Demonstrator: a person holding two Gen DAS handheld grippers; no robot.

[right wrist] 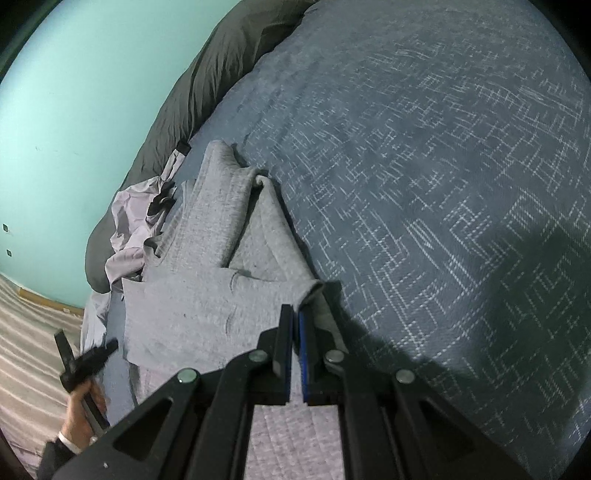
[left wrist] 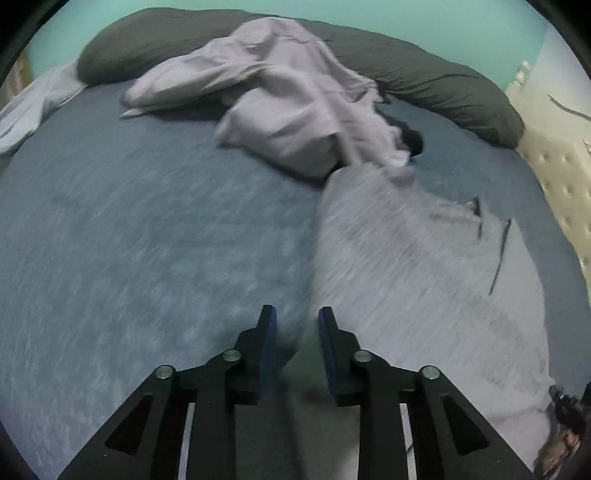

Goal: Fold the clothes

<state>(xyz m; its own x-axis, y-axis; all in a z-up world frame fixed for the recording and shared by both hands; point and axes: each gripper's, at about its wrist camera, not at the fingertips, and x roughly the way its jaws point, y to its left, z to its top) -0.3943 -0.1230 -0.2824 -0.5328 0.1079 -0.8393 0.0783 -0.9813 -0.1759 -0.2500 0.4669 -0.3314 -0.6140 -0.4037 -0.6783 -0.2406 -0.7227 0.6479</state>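
On the bed (left wrist: pixel 147 229), covered in a blue patterned spread, the clothes I am folding lie toward the far side. Starting at the left in my left wrist view, a long dark grey pillow (left wrist: pixel 155 40) runs along the green wall (left wrist: pixel 406 14). In front of it sits a crumpled pale lilac garment (left wrist: pixel 288 107), heaped and unfolded. To its right, and nearer to me, the grey sweater (left wrist: pixel 424 266) spreads across the spread, blurred in this view. My left gripper (left wrist: pixel 297 317) hangs above the sweater's left edge with its fingers apart and nothing between them. At the far right a cream tufted headboard (left wrist: pixel 554 177) stands beside the bed.

In my right wrist view, my left hand (right wrist: pixel 83 406) shows at the lower left with the other tool. The grey sweater (right wrist: pixel 192 310) lies in the middle, one sleeve folded across it. My right gripper (right wrist: pixel 295 314) has its fingers clenched together on a fold at the sweater's right edge. Bare blue spread fills the right.
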